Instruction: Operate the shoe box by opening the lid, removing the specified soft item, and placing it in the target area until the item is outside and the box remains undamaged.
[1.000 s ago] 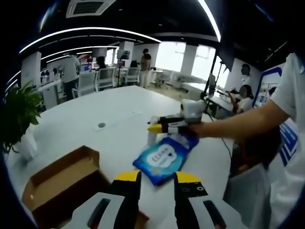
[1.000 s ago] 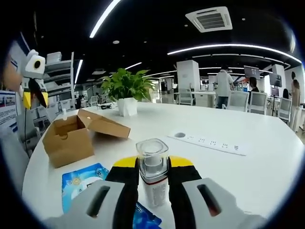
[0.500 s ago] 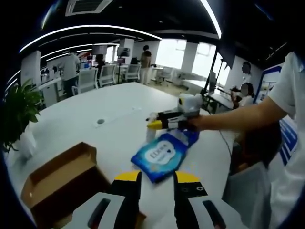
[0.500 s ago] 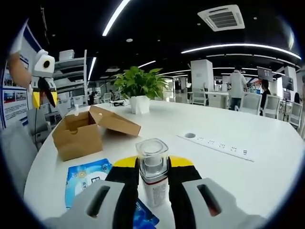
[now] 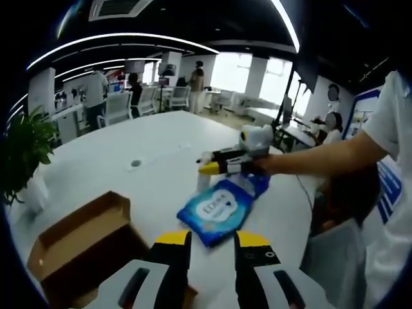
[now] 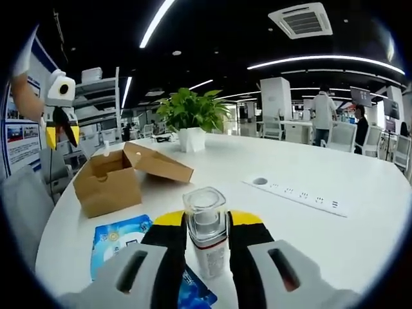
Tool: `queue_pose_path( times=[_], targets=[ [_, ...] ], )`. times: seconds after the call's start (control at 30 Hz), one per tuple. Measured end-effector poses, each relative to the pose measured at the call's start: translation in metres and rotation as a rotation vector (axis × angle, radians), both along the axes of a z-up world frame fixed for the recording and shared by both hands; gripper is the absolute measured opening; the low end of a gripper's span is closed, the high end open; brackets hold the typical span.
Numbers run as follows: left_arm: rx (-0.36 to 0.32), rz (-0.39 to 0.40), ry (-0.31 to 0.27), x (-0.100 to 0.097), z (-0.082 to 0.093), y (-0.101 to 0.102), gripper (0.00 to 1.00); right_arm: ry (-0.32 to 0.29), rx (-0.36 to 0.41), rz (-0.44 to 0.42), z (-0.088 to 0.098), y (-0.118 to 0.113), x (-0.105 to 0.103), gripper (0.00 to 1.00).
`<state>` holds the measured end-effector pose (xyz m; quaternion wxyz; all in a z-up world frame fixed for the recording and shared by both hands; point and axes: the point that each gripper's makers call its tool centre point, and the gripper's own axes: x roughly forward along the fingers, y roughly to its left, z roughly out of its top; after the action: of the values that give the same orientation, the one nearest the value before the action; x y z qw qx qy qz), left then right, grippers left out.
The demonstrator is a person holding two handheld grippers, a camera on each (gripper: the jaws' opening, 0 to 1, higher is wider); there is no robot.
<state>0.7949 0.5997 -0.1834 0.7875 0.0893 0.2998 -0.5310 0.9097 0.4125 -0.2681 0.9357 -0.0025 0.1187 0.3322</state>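
Note:
An open brown cardboard shoe box [image 5: 84, 248] stands at the lower left of the left gripper view. In the right gripper view the box [image 6: 108, 185] has its lid flap [image 6: 158, 166] hanging open to the right. A blue soft pack of wipes [image 5: 219, 209] lies flat on the white table [image 5: 129, 148] outside the box, and the pack [image 6: 119, 237] reaches under my right jaws. My right gripper [image 6: 206, 222] is shut on a small white bottle [image 6: 206, 215] with a clear cap. My left gripper [image 5: 212, 239] is open with nothing in it and hovers above the table.
A potted plant [image 6: 190, 117] stands behind the box. A white power strip [image 6: 302, 195] and a round cable grommet [image 6: 260, 181] lie on the table's right part. A person's arm [image 5: 322, 159] holds the right gripper [image 5: 222, 166]. Office chairs and people are far behind.
Both views have shifted slightly with the hands. The right gripper keeps hold of the bottle, the left gripper stays open, and the box and pack lie where they were.

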Motion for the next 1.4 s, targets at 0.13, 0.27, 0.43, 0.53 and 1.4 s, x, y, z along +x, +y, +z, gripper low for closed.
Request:
queue_pose_path(
  times=[0.13,0.27,0.43,0.53,1.4],
  targets=[
    [0.000,0.001,0.000,0.000,0.000,0.000,0.26,-0.002,-0.001,0.000,-0.001,-0.001,0.001,0.26],
    [0.001,0.000,0.000,-0.001,0.000,0.000,0.26,-0.003,-0.002,-0.005,0.001,-0.002,0.001,0.29],
    [0.000,-0.002,-0.006,-0.001,0.003,0.001,0.27,-0.016,0.010,-0.028,0.014,-0.010,0.001,0.30],
    [-0.004,-0.004,-0.012,0.000,0.005,0.004,0.27,-0.029,0.011,-0.042,0.026,-0.011,0.001,0.30],
    [0.006,-0.001,-0.043,-0.013,0.014,0.076,0.30,-0.059,-0.069,-0.157,0.122,0.024,-0.078,0.34]
  ],
)
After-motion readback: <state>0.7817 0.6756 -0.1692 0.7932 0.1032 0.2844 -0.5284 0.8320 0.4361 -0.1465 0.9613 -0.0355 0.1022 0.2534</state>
